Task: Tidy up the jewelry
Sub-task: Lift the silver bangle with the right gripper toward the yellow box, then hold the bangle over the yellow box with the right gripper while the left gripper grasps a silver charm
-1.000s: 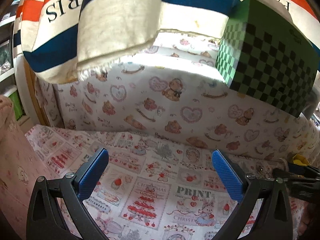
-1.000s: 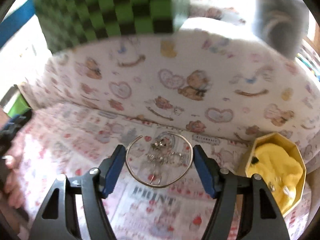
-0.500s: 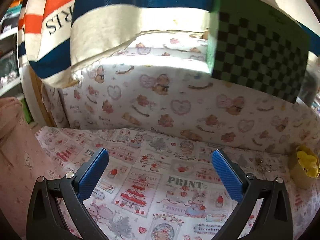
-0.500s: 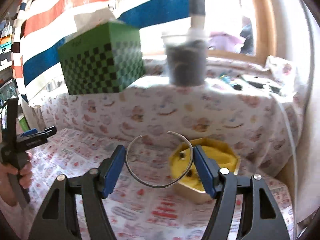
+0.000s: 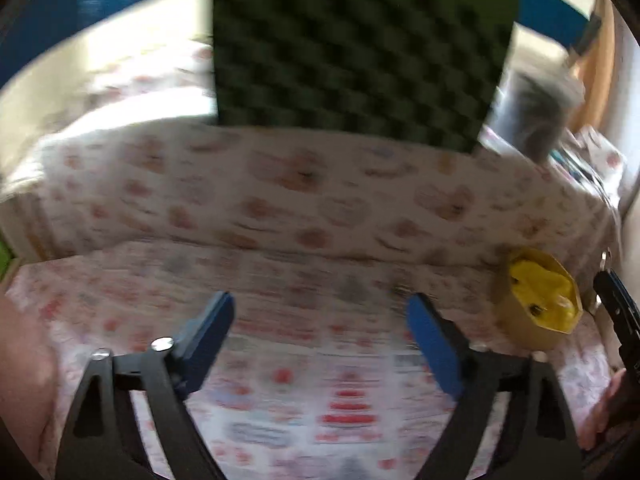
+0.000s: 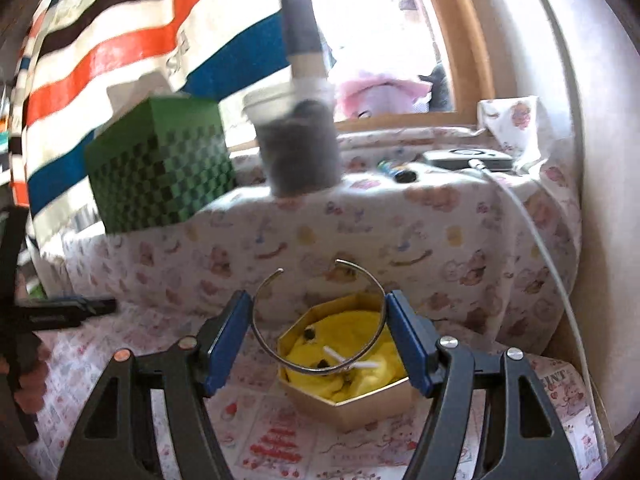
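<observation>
1. Here, in the right wrist view, the right gripper [image 6: 318, 330] stood partly open with its blue pads pressed on either side of a thin open-ended silver metal bangle [image 6: 316, 316], held at lower centre of the frame.
2. The bangle hung above a gold hexagonal cardboard box lined with yellow cloth [image 6: 352, 404], which sat on the printed pink-and-white cloth [image 6: 276, 440]; small dark pieces lay on the lining.
3. A green checkered box [image 6: 160, 164] and a grey-filled clear cup [image 6: 298, 144] stood on the raised covered ledge at upper centre.
4. In the blurred left wrist view, the left gripper [image 5: 320, 330] was closing with nothing between its jaws, over the printed cloth at lower centre.
5. The gold box [image 5: 536, 300] appeared at right of that frame, beside the other gripper's dark body.
</observation>
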`<act>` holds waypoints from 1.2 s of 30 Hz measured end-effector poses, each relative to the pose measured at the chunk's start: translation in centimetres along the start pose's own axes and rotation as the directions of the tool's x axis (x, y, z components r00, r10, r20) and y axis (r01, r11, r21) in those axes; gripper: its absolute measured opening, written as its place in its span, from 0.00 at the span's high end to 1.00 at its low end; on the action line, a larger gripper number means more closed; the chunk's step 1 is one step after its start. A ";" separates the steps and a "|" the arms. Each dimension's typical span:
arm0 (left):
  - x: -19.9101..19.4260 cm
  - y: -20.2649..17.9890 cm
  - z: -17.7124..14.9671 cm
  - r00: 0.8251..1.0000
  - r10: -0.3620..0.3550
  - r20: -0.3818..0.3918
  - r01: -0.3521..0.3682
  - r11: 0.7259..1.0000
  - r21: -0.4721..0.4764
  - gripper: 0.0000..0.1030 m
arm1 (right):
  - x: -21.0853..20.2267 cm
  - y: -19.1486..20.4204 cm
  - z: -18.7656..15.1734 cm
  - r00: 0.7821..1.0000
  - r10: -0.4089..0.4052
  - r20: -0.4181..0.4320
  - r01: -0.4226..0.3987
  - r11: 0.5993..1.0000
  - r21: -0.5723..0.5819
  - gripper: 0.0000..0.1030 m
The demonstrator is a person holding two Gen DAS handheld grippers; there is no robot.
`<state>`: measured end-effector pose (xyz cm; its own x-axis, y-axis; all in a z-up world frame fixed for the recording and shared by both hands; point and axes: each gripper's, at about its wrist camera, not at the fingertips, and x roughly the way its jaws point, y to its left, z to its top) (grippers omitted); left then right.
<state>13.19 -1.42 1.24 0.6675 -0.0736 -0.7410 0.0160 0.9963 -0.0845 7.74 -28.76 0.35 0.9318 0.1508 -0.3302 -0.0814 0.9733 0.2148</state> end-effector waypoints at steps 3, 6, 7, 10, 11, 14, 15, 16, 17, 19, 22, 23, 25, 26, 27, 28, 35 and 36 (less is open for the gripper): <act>2.7 -2.8 0.9 0.990 -0.027 -0.135 0.036 0.997 0.068 0.39 | -0.3 -0.3 0.0 0.999 -0.042 0.031 0.043 0.999 -0.013 0.35; 4.3 -5.3 1.3 0.986 0.006 -0.165 0.015 0.992 0.125 0.55 | -0.4 -0.2 -0.1 0.996 -0.072 0.056 0.075 0.996 -0.053 0.35; 4.8 -5.6 1.5 0.985 0.001 -0.174 0.020 0.992 0.121 0.59 | -0.4 -0.1 -0.1 0.994 -0.085 0.063 0.089 0.993 -0.072 0.35; 6.3 -6.0 2.3 0.983 0.016 -0.185 -0.001 0.997 0.077 0.75 | -0.3 -0.2 -0.1 0.995 -0.076 0.067 0.081 0.994 -0.070 0.35; 6.7 -6.0 2.5 0.981 -0.004 -0.196 0.017 0.998 0.065 0.76 | -0.3 -0.2 0.0 0.995 -0.076 0.065 0.081 0.994 -0.070 0.35; 7.8 -6.1 2.8 0.978 -0.027 -0.208 0.036 0.999 0.039 0.83 | -0.2 -0.2 -0.1 0.994 -0.085 0.073 0.091 0.993 -0.081 0.35; 8.1 -6.2 2.9 0.977 -0.034 -0.209 0.041 0.999 0.033 0.85 | -0.1 -0.3 -0.1 0.994 -0.084 0.071 0.090 0.993 -0.080 0.35; 8.4 -6.3 2.9 0.976 -0.031 -0.214 0.038 0.999 0.026 0.86 | 0.0 -0.3 -0.1 0.994 -0.081 0.068 0.086 0.993 -0.078 0.35; 8.8 -6.5 2.9 0.975 -0.018 -0.221 0.023 1.000 0.021 0.86 | 0.2 -0.4 -0.2 0.995 -0.078 0.061 0.083 0.994 -0.071 0.35; 9.3 -6.9 3.1 0.972 -0.009 -0.234 0.012 1.000 0.015 0.86 | 0.6 -0.4 -0.3 0.996 -0.080 0.040 0.082 0.994 -0.070 0.35; 10.0 -7.2 3.0 0.960 0.006 -0.281 -0.001 1.000 0.017 0.86 | 0.2 -0.5 -0.4 0.995 -0.087 0.058 0.091 0.993 -0.071 0.35; 10.8 -7.1 3.1 0.955 0.017 -0.296 -0.009 1.000 0.028 0.87 | 0.2 -0.6 -0.4 0.994 -0.090 0.059 0.094 0.993 -0.071 0.35; 10.9 -7.2 3.0 0.955 0.001 -0.295 0.008 1.000 0.030 0.93 | 0.4 -0.7 -0.3 0.994 -0.093 0.051 0.096 0.993 -0.063 0.35; 10.9 -7.5 3.1 0.955 -0.007 -0.298 0.018 0.999 0.033 0.93 | 0.4 -0.8 -0.3 0.995 -0.092 0.050 0.095 0.994 -0.060 0.35; 10.5 -7.6 3.2 0.957 -0.010 -0.291 0.022 0.999 0.038 0.93 | 0.4 -0.9 -0.3 0.995 -0.091 0.049 0.093 0.994 -0.054 0.35; 9.8 -7.9 3.3 0.963 -0.007 -0.271 0.021 0.999 0.048 0.93 | 0.3 -0.9 -0.3 0.994 -0.094 0.050 0.096 0.994 -0.050 0.35; 1.9 -9.0 3.3 0.983 -0.061 -0.175 0.083 0.989 0.121 0.93 | 0.1 -2.0 0.1 0.997 -0.061 0.044 0.060 0.998 0.032 0.35; 0.4 -8.9 2.9 0.980 -0.102 -0.173 0.120 0.988 0.101 0.93 | 0.0 -2.3 0.2 0.998 -0.055 0.043 0.053 0.998 0.047 0.35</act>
<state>15.47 -10.15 3.59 0.5238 -0.1809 -0.8324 0.1714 0.9796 -0.1051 8.01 -31.01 0.02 0.9492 0.0899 -0.3015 -0.0157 0.9707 0.2399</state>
